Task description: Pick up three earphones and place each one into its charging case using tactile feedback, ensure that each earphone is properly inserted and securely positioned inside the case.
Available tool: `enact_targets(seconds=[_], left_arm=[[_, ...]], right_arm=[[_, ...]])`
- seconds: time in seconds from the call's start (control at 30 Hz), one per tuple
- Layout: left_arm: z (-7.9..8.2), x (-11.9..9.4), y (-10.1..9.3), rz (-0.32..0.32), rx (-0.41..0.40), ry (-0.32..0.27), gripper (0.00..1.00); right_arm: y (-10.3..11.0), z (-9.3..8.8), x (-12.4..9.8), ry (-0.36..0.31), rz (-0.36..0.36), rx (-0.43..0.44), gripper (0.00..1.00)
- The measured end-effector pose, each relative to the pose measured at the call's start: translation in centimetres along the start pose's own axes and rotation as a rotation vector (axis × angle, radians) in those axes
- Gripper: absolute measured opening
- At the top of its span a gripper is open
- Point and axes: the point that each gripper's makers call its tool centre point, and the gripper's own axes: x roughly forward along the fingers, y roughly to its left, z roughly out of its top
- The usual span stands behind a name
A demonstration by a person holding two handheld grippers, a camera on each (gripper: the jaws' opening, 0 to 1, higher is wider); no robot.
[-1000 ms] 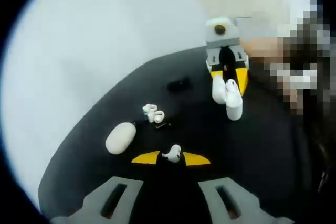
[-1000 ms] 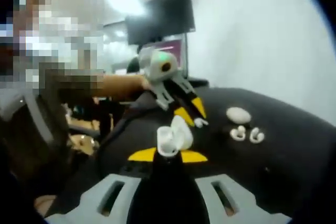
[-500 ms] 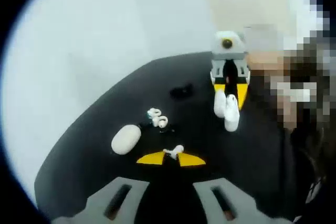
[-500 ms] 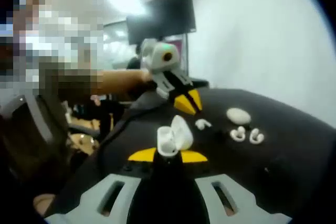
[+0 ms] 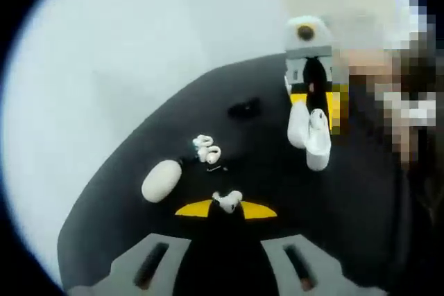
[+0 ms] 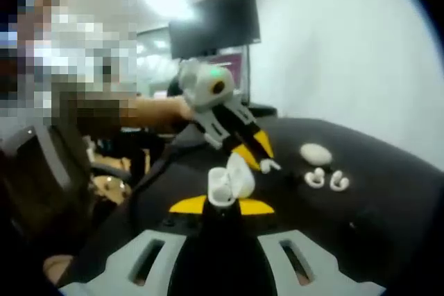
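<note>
While the left claw [image 5: 225, 209] keeps its yellow-tipped jaws pressed on a small white earphone [image 5: 227, 201], it hangs above the black tabletop [image 5: 173, 123] — in the right gripper view that same claw [image 6: 258, 159] comes in from the left with the earphone [image 6: 269, 166] at its tip, just beside the open lid of the case. The right claw [image 6: 222, 206] pinches a white flip-top charging case [image 6: 231, 181], lid up and tilted to the right; in the left gripper view this claw [image 5: 314, 119] reaches in from the far right, the open case [image 5: 310, 133] hanging from its yellow tips.

On the tabletop, a closed white oval charging case [image 5: 160, 180] lies to the left in the left gripper view, with a pair of white ear-hook earphones [image 5: 207, 150] just beside it to the right — whether they touch each other I cannot tell. A small dark object [image 5: 244, 109] lies farther back, too blurred to name. In the right gripper view the oval case [image 6: 316, 151] sits far right, the ear-hook pair [image 6: 327, 179] nearer. A dark wall-mounted screen [image 6: 211, 22] shows beyond the tabletop, and a person's bare forearm [image 6: 149, 112] leads to the left claw.
</note>
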Motion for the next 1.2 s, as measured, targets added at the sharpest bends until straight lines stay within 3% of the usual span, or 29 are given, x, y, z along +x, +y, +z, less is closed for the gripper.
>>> enact_targets(seconds=[0.17, 0.33, 0.43, 0.57, 0.77, 1.0, 1.2], left_arm=[[0.15, 0.39, -0.36, -0.027, 0.025, 0.032, 0.0], [0.56, 0.06, -0.03, -0.017, 0.099, 0.028, 0.11], [0.41, 0.0, 0.13, -0.027, 0.136, 0.048, 0.12], [0.73, 0.1, 0.27, -0.04, 0.284, 0.061, 0.15], [0.74, 0.38, -0.49, -0.121, 0.486, 0.102, 0.11], [0.83, 0.65, -0.62, -0.11, 0.498, 0.135, 0.1], [0.61, -0.03, -0.13, -0.098, 0.346, 0.112, 0.06]], right_arm=[[0.08, 0.01, 0.01, -0.001, 0.001, -0.002, 0.17], [0.09, 0.01, -0.03, -0.001, 0.001, -0.004, 0.17], [0.12, 0.01, -0.06, -0.001, 0.001, -0.005, 0.17], [0.13, 0.03, -0.08, -0.001, 0.0, -0.009, 0.17], [0.14, 0.07, -0.12, -0.002, 0.001, -0.012, 0.17], [0.2, 0.12, -0.16, -0.002, 0.002, -0.014, 0.17], [0.25, 0.15, -0.17, -0.003, 0.003, -0.018, 0.17]])
